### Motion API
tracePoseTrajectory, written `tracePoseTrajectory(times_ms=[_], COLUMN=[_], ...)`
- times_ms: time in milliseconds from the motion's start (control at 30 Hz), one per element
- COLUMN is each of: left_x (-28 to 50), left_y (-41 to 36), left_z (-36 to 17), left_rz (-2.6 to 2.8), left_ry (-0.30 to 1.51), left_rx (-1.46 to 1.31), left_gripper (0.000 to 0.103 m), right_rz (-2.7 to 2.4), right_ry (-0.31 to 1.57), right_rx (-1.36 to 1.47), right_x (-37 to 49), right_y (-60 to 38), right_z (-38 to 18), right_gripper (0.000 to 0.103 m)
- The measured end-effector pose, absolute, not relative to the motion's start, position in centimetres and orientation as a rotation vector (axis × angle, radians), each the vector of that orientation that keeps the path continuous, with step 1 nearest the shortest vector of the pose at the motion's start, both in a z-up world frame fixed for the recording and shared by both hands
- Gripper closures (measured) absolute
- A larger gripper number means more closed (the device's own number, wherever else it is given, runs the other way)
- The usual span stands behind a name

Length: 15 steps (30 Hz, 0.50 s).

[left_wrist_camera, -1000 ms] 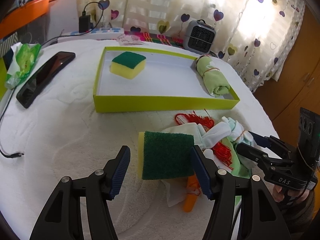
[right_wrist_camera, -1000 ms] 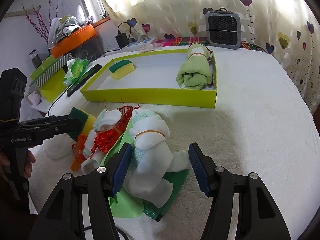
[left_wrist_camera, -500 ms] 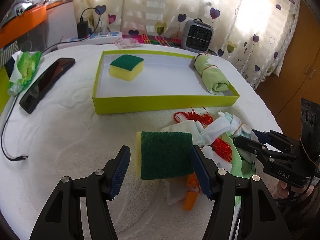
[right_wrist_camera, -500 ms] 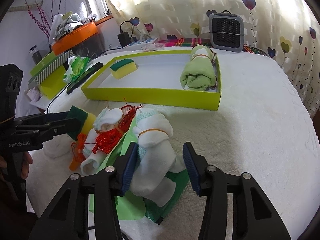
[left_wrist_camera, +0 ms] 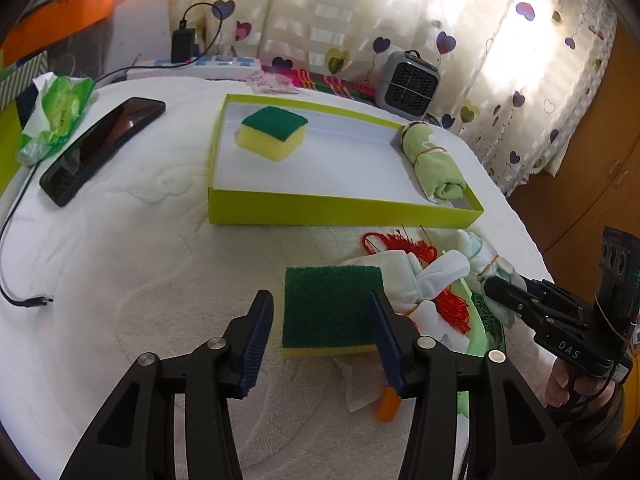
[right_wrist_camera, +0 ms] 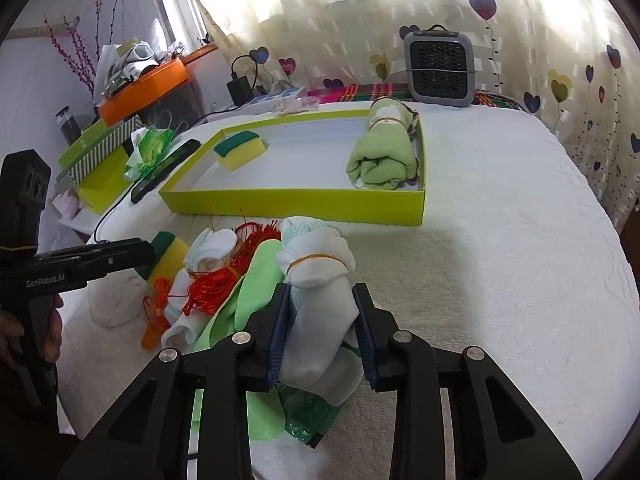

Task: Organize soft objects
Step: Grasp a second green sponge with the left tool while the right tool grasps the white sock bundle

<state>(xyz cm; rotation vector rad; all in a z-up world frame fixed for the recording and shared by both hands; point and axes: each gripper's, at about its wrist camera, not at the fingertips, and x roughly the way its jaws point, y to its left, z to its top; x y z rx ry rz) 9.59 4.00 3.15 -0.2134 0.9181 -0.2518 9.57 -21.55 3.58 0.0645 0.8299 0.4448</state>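
Two markings could be read, both on the handheld tools. "DAS" stood in pale letters on the black body of the right gripper (left_wrist_camera: 516, 292), seen to the right of the left tongs. "GenRobot.AI" stood on the side of the left gripper (right_wrist_camera: 140, 256), seen to the left of the right tongs. Print on the green packet beneath the socks was too small to read.

Bright daylight comes through cream curtains (right_wrist_camera: 360, 20) dotted with heart prints, kinda washing out the back of the room. A wooden wardrobe (left_wrist_camera: 592, 152) stands off to the right, a small grey heater (right_wrist_camera: 438, 68) sits by the curtain, and an orange shelf (right_wrist_camera: 148, 88) piled with clutter is on the left.
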Motion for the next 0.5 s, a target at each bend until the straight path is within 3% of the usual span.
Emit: tracePoseTrajectory(times_ms=[167, 267, 500], left_x=[9.9, 10.1, 10.1], left_y=[3.8, 3.7, 2.6], left_z=[2.7, 2.6, 2.5], left_rz=[-0.29, -0.27, -0.314], left_ry=[0.943, 0.949, 0.958], left_rx=[-0.238, -0.241, -0.222], left_gripper=[0.055, 0.042, 0.041], right_rz=[0.441, 0.441, 0.435], right_ry=[0.823, 0.823, 0.823], right_rx=[0.074, 0.076, 0.083], right_x=[9.5, 9.5, 9.4], right_y=[-21.7, -21.7, -21.9], right_z=[3.7, 3.7, 3.6], right_gripper=[0.07, 0.07, 0.07])
